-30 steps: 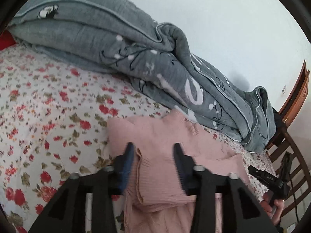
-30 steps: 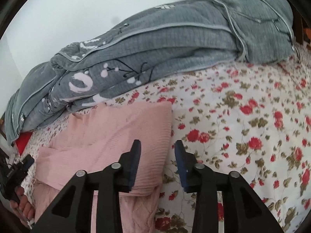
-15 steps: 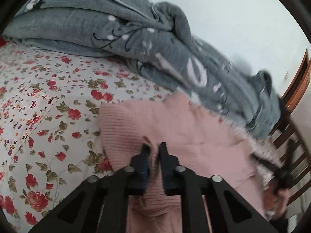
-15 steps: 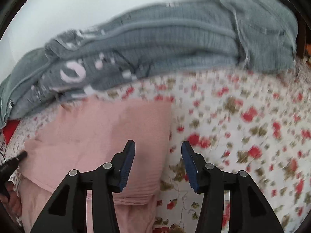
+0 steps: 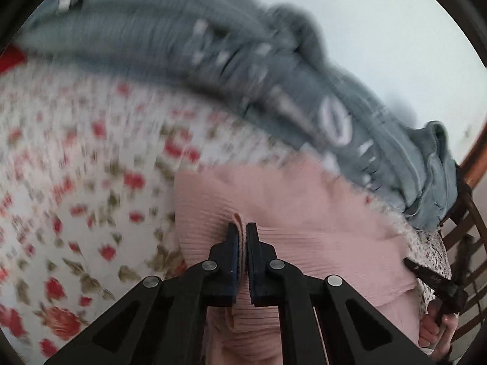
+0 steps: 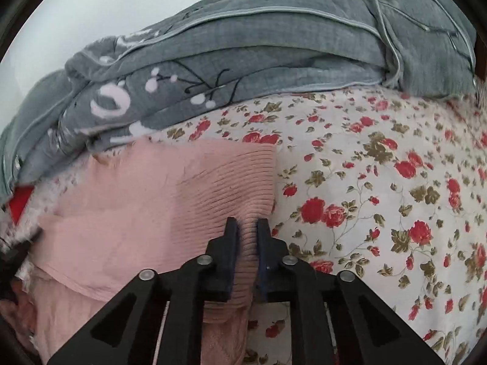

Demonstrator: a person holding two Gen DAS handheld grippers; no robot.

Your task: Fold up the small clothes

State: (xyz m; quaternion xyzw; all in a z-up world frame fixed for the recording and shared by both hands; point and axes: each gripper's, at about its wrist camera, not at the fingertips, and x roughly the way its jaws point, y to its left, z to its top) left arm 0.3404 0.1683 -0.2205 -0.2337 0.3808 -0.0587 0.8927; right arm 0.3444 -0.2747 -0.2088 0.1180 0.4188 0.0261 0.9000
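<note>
Pink knit sweater (image 6: 170, 200) lies on the near side of the floral bedsheet (image 6: 380, 182), in front of the grey quilt (image 6: 243, 60) bunched along the far edge. Each gripper pinches a fold at its near hem: the left gripper (image 5: 242, 237) has its fingers clamped tight on a raised ridge of knit, and the right gripper (image 6: 247, 231) is closed on the ribbed corner at the sweater's right edge. Two holds on one edge would likely let that edge travel level for a fold.
</note>
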